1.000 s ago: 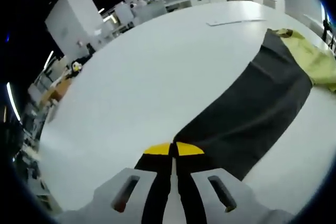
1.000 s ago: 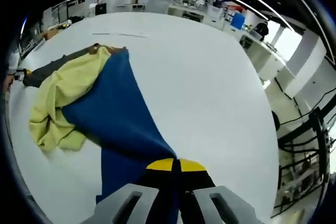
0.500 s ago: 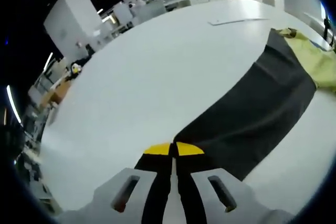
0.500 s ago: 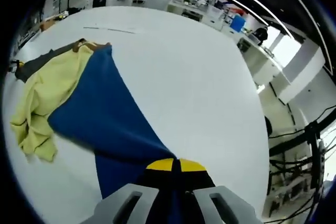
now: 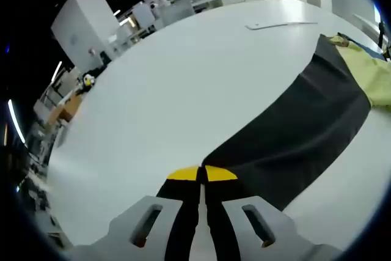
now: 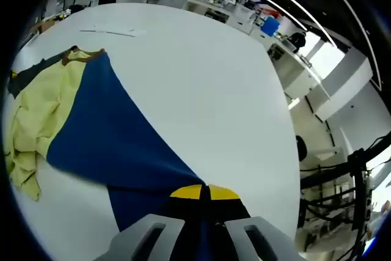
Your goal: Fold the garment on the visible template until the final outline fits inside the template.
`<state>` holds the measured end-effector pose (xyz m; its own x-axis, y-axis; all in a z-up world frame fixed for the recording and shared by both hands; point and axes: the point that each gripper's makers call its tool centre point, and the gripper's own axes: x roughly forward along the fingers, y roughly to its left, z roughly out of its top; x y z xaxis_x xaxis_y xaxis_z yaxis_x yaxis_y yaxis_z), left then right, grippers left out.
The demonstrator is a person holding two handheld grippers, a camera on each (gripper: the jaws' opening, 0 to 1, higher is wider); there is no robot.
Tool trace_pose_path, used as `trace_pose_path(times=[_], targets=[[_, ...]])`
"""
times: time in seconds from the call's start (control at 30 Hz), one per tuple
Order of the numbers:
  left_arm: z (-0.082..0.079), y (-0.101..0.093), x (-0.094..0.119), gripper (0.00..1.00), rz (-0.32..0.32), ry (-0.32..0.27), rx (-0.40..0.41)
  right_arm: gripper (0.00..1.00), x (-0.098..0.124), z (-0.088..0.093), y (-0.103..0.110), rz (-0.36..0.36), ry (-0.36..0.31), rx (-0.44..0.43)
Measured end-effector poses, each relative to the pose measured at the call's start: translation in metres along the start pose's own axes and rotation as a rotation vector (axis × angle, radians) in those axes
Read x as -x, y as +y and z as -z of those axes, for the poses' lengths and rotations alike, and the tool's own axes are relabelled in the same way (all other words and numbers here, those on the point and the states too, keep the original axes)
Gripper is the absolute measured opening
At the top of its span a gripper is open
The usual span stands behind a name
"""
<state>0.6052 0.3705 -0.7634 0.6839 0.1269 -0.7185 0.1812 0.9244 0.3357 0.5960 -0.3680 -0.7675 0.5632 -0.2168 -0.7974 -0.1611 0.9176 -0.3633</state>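
The left gripper (image 5: 201, 174) was clamped on the garment's dark grey panel (image 5: 299, 129), which ran toward 2 o'clock; the right gripper (image 6: 204, 192) pinched its blue panel (image 6: 107, 132), stretching toward 10 o'clock, yellow body (image 6: 33, 120) bunched beyond. Even tension would probably keep the fabric flat on the white table (image 6: 201, 84).

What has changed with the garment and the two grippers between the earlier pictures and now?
In the right gripper view, the blue panel is now drawn out wider and flatter, and less of the bunched yellow part shows beside it. In the left gripper view, the dark panel lies a little straighter. Both the left gripper and the right gripper stay shut on the garment. The white table is unchanged.
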Motion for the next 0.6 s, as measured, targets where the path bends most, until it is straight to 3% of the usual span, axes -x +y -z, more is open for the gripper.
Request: trace_pose_path(times=[0.47,0.6], targets=[[-0.0026,0.0048,-0.0053,0.00,-0.001,0.001,0.020,0.00,-0.0016,-0.0003,-0.0068,0.016,0.023,0.001],[-0.0023,0.0048,-0.0047,0.00,0.002,0.001,0.023,0.00,-0.0003,-0.0052,-0.0079,0.007,0.001,-0.005]])
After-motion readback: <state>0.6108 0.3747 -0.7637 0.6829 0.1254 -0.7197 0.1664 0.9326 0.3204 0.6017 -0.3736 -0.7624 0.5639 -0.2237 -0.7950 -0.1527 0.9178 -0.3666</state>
